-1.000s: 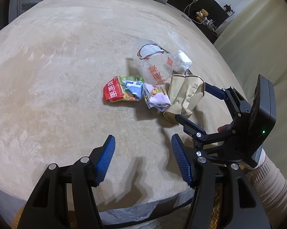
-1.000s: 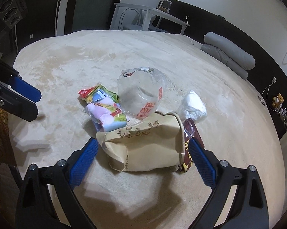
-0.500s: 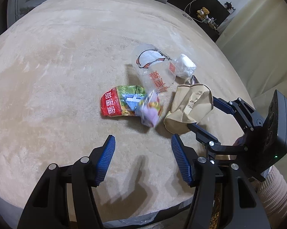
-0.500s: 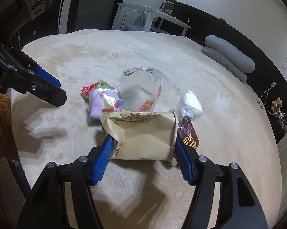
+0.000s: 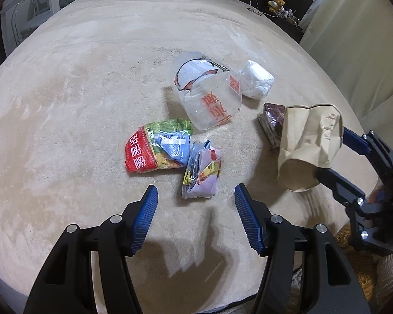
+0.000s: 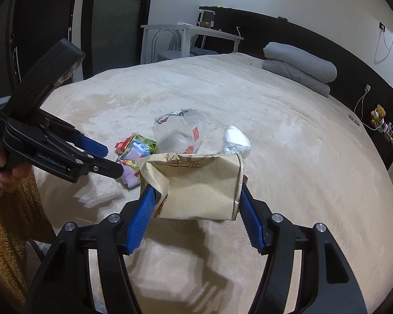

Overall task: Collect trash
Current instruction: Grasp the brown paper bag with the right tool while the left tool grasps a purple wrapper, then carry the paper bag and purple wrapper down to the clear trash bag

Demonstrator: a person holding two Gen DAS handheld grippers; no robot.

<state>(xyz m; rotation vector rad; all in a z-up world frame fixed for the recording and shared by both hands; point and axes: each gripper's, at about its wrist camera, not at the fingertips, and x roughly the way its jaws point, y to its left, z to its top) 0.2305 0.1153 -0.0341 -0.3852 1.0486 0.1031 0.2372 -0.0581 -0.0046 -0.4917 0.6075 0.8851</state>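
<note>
1. The left hand-held gripper (image 5: 196, 204) is held open and empty above the bed (image 5: 65, 104), apparently lined up on the pastel snack packet (image 5: 201, 175) at twelve o'clock.
2. At three o'clock, the brown paper bag (image 6: 196, 185) is seen clamped in the right hand-held gripper (image 6: 196, 201), lifted clear for collection.
3. Farther off, the red-green wrapper (image 5: 157, 146), clear plastic bag (image 5: 209, 96) and white wad (image 5: 256, 82) are left lying.

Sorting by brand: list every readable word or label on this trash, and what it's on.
Nothing can be quoted with confidence.
Red snack packet: white Chinese characters, sideways, not readable.
Clear plastic bag: red Chinese characters, upside down and creased, not readable.
Brown paper bag: small dark print, too small to read.
</note>
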